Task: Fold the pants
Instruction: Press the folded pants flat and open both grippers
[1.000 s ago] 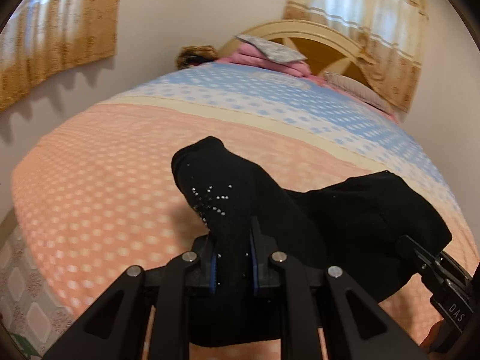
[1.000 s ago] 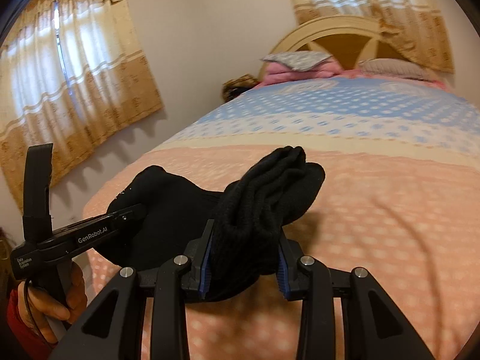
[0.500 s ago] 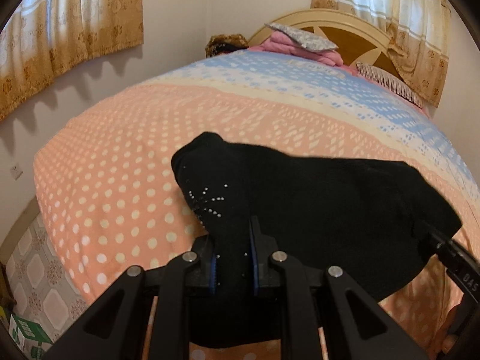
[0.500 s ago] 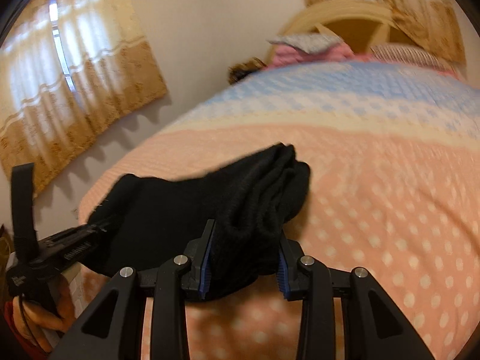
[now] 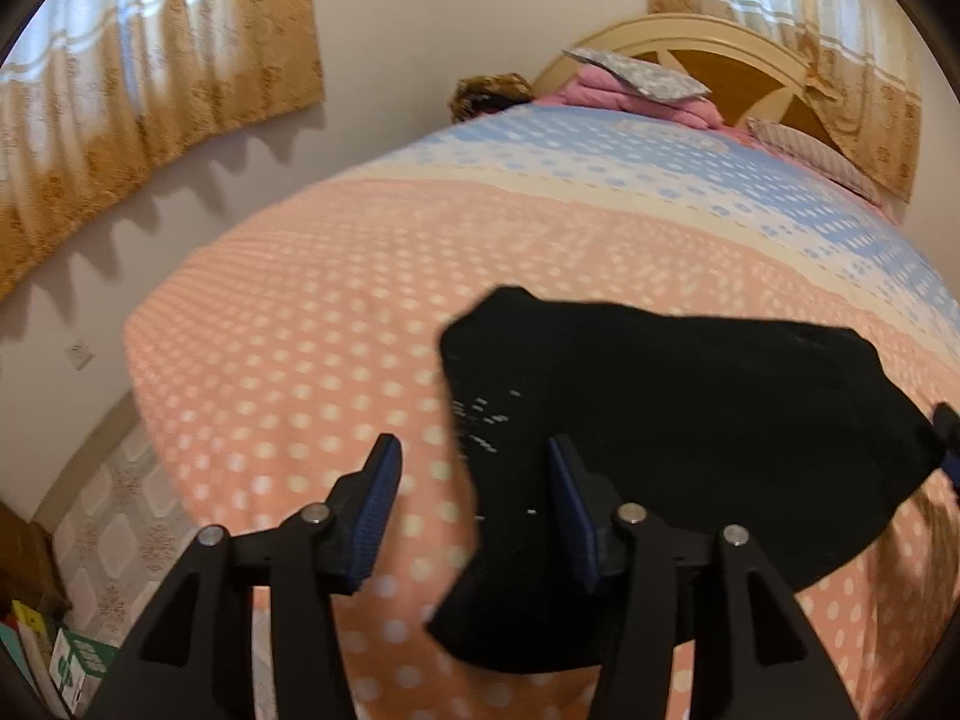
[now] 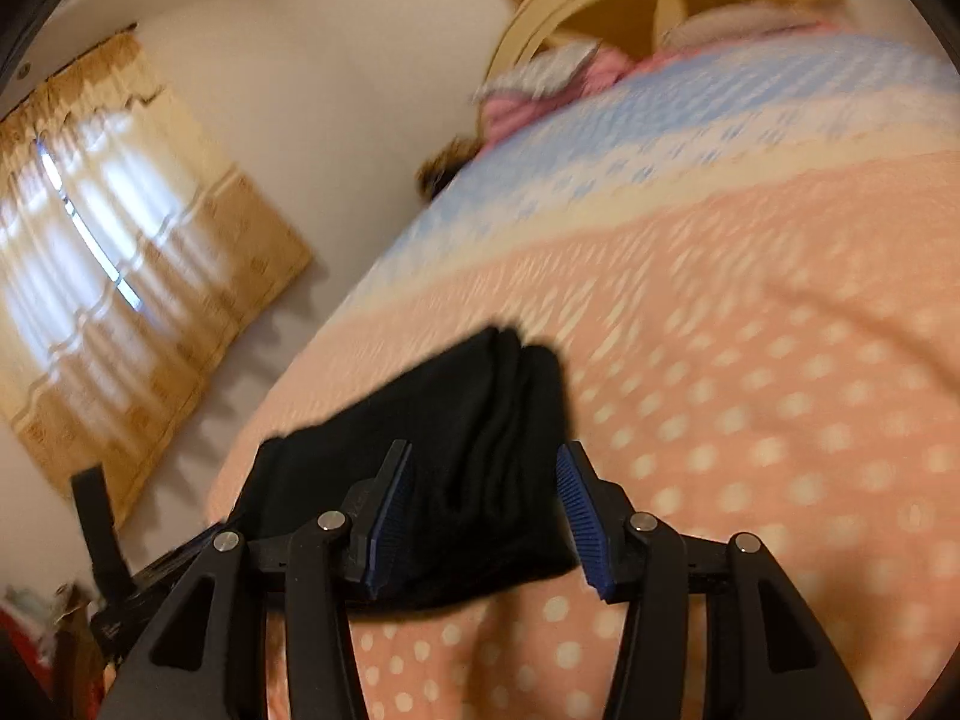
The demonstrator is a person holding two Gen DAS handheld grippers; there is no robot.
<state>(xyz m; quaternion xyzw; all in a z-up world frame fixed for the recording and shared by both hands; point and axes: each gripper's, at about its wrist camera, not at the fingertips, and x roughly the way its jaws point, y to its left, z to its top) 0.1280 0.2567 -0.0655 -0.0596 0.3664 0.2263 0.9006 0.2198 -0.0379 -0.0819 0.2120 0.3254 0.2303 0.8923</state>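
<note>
On the near, peach-dotted end of the bed (image 5: 288, 324) lie the black pants (image 5: 678, 420), spread flat across the bedspread with one edge running toward the foot of the bed. Seen from the left wrist, the left gripper (image 5: 474, 498) stands wide open, its two blue-padded fingers (image 5: 378, 510) well apart. The left finger is over bare bedspread, while the right finger sits over the pants' near corner, where small pale studs dot the cloth. Nothing is clamped between the pads; whether the right pad touches the cloth cannot be told from this angle.

From the right wrist, the right gripper (image 6: 486, 516) is likewise spread open, with the other end of the pants (image 6: 456, 450) lying between its blue pads (image 6: 582, 516). This end is a thick stack of folded layers, its ridges running away from the camera. A gap shows between the cloth and the right pad; the left pad is close against the cloth, though contact is uncertain because the view is blurred.

At the lower left of the right wrist view, part of the left gripper's black body (image 6: 120, 588) shows beyond the pants' far corner. At the right edge of the left wrist view, a dark tip of the right gripper (image 5: 948, 438) sits just beside the pants' edge.

Beyond the pants the bedspread turns cream, then blue, up to a pink pillow stack (image 5: 630, 90) against the arched headboard (image 5: 708, 54). Gold curtains (image 5: 150, 84) hang on the wall.
</note>
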